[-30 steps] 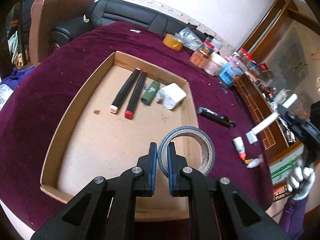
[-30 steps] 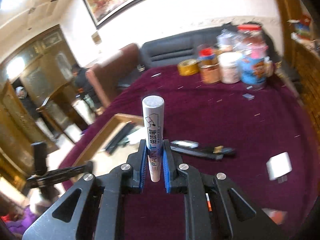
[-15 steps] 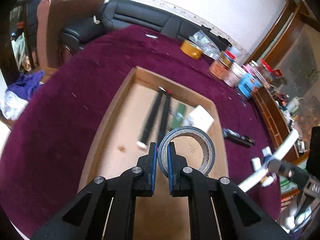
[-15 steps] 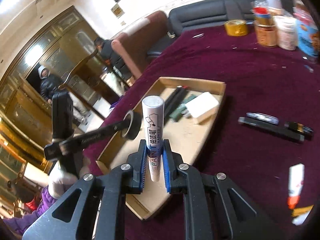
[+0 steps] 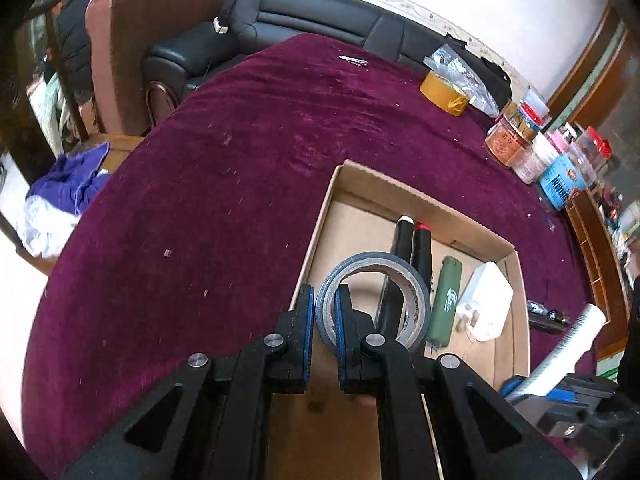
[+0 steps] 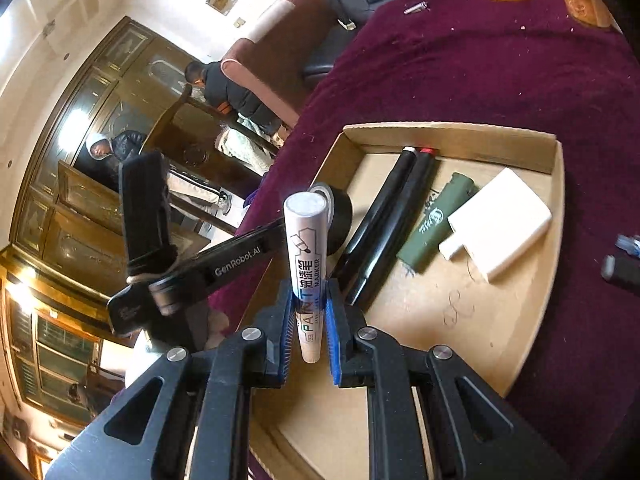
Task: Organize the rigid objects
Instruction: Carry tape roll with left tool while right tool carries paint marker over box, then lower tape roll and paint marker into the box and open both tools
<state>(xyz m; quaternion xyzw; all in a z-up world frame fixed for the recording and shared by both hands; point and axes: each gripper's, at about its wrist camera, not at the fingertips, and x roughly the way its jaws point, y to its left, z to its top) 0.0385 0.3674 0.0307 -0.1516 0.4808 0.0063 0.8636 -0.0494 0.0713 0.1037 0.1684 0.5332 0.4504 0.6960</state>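
My left gripper (image 5: pixel 325 312) is shut on the wall of a grey tape roll (image 5: pixel 384 276), held above the left side of a shallow cardboard tray (image 5: pixel 320 216). My right gripper (image 6: pixel 307 300) is shut on a white paint marker (image 6: pixel 306 240) that stands upright between its pads over the tray's (image 6: pixel 558 184) near-left edge. In the tray lie two black markers (image 6: pixel 384 216), a green lighter (image 6: pixel 436 220) and a white charger (image 6: pixel 496 224). The left gripper (image 6: pixel 332 196) with its tape roll (image 6: pixel 336 216) shows behind the marker in the right wrist view.
The tray sits on a purple tablecloth (image 5: pixel 240 160). A yellow tape roll (image 5: pixel 444 92) and several jars (image 5: pixel 532 148) stand at the far right. A black pen (image 5: pixel 546 314) lies right of the tray. A sofa (image 5: pixel 320 12) and people (image 6: pixel 236 92) are beyond the table.
Both grippers have moved left over the tray, each keeping its grip. The right one has tilted downward and come close beside the left one.
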